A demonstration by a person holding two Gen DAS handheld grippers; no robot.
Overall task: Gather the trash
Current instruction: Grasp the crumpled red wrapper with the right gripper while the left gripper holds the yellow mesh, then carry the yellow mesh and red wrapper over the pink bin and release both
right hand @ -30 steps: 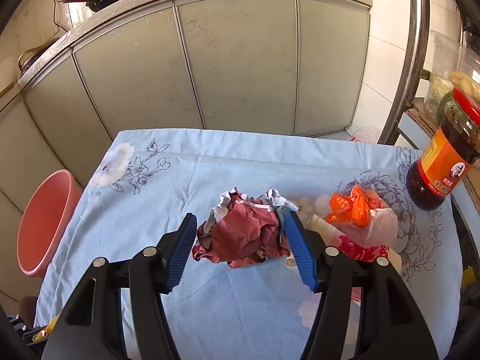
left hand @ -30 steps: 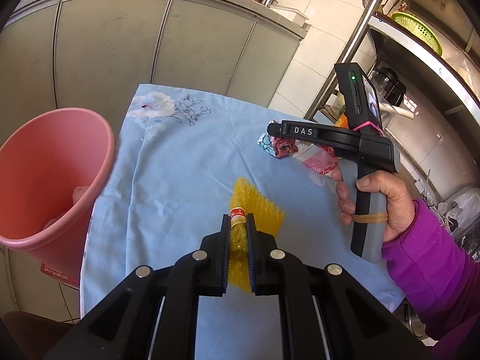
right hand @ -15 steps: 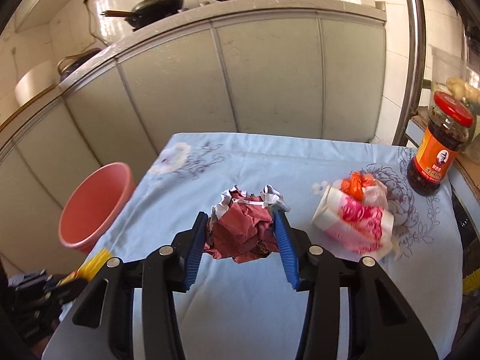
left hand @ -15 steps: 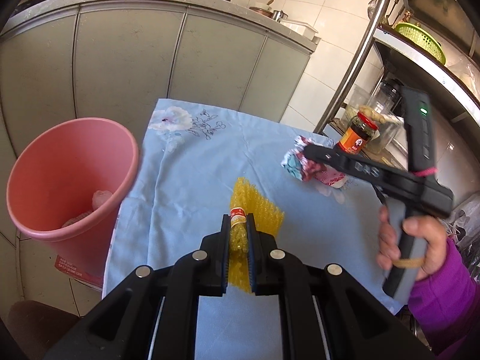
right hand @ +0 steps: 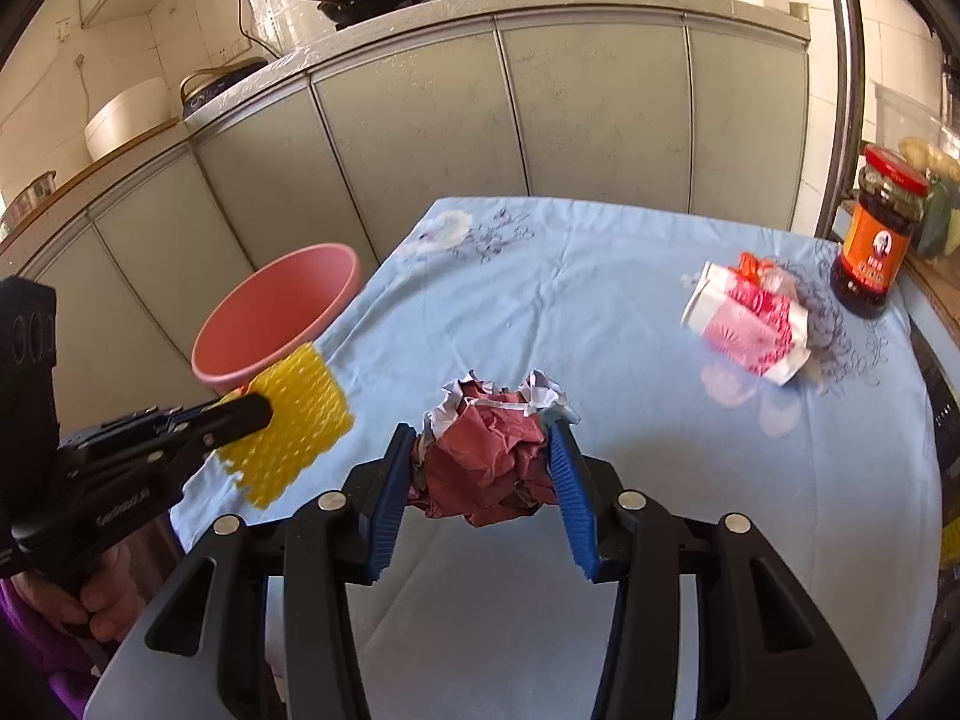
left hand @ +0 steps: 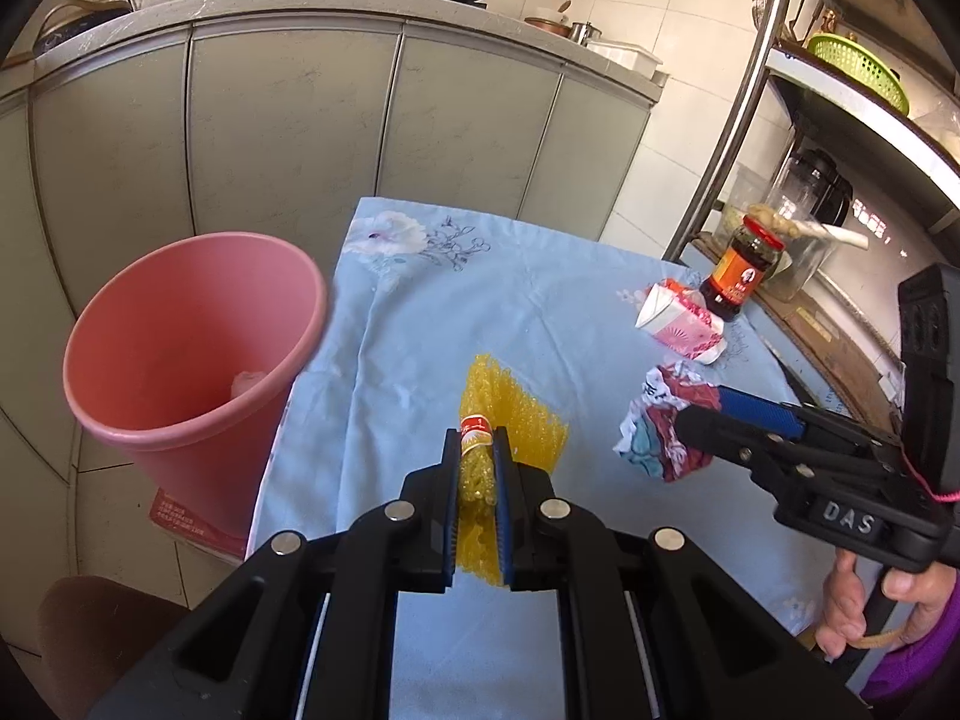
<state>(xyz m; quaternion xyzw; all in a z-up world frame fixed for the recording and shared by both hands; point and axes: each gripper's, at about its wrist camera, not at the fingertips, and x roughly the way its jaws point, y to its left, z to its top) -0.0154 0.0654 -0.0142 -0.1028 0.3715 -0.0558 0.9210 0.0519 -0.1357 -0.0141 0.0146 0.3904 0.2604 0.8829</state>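
My left gripper (left hand: 477, 468) is shut on a yellow foam net (left hand: 510, 414) with a red label, held above the blue floral tablecloth (left hand: 480, 312). My right gripper (right hand: 483, 450) is shut on a crumpled red and white paper ball (right hand: 489, 459), lifted off the cloth. In the left wrist view the paper ball (left hand: 660, 426) hangs to the right of the net. The yellow net (right hand: 288, 420) and left gripper appear at the left of the right wrist view. A pink bin (left hand: 180, 348) stands left of the table, with a little trash at its bottom.
A pink and white carton with an orange bag (right hand: 750, 318) lies at the cloth's right side beside a red-lidded sauce jar (right hand: 876, 234). Grey cabinets (left hand: 300, 138) with pans on top stand behind. A metal shelf rack (left hand: 840, 96) rises at the right.
The right gripper closed on the paper ball, lifted it and carried it left and nearer, away from the carton. The left gripper shifted slightly with the net; the bin shows more fully.
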